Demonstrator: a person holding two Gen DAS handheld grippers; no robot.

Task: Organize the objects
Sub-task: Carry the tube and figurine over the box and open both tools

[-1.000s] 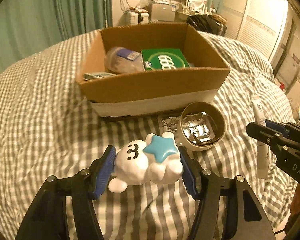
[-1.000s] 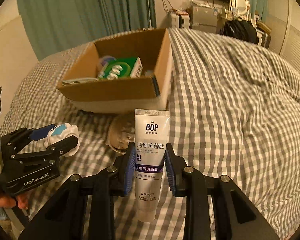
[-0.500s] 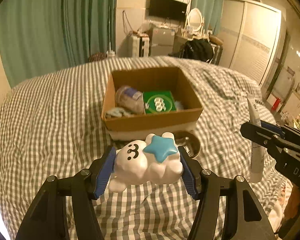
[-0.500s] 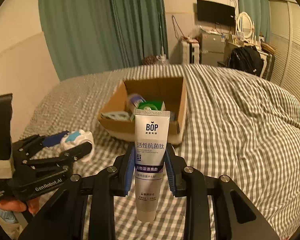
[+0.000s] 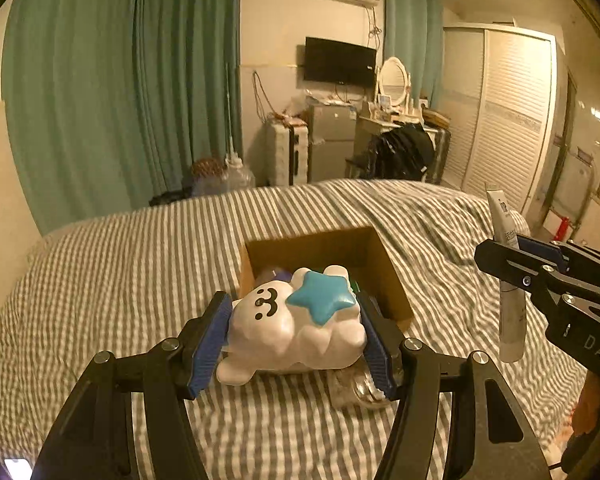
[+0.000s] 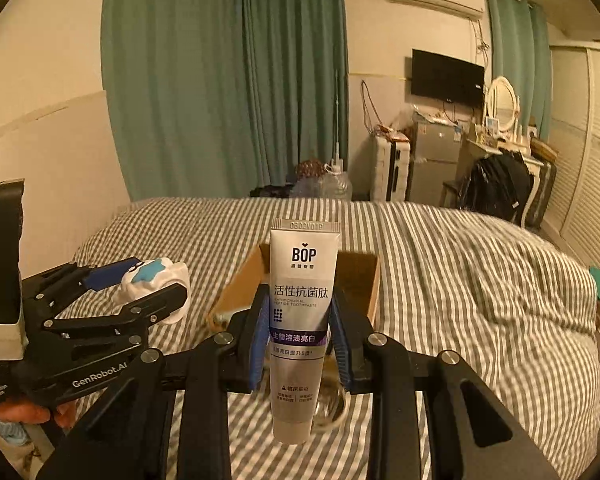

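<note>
My left gripper (image 5: 294, 338) is shut on a white bear toy (image 5: 288, 328) with a blue star on it, held well above the bed. A white toothpaste tube (image 6: 300, 320) stands upright in my right gripper (image 6: 300, 342), which is shut on it. The open cardboard box (image 5: 374, 258) sits on the checked bed beyond and below both grippers; the toy and the tube hide most of its contents. In the right wrist view the left gripper (image 6: 156, 292) with the toy (image 6: 152, 284) is at the left. In the left wrist view the right gripper (image 5: 508, 258) and tube (image 5: 510, 316) are at the right.
A round shiny container (image 5: 360, 390) lies on the grey checked bedspread (image 5: 120, 280) below the toy. Green curtains (image 5: 120, 100), a TV (image 5: 340, 60), a small fridge (image 5: 328, 144), a dresser with a mirror (image 5: 394, 82) and a louvred wardrobe (image 5: 508, 120) stand behind the bed. A hand (image 6: 24, 414) holds the left gripper.
Both grippers have risen and pulled back from the bed with their objects still held. The box now looks smaller and farther, and more of the room shows.
</note>
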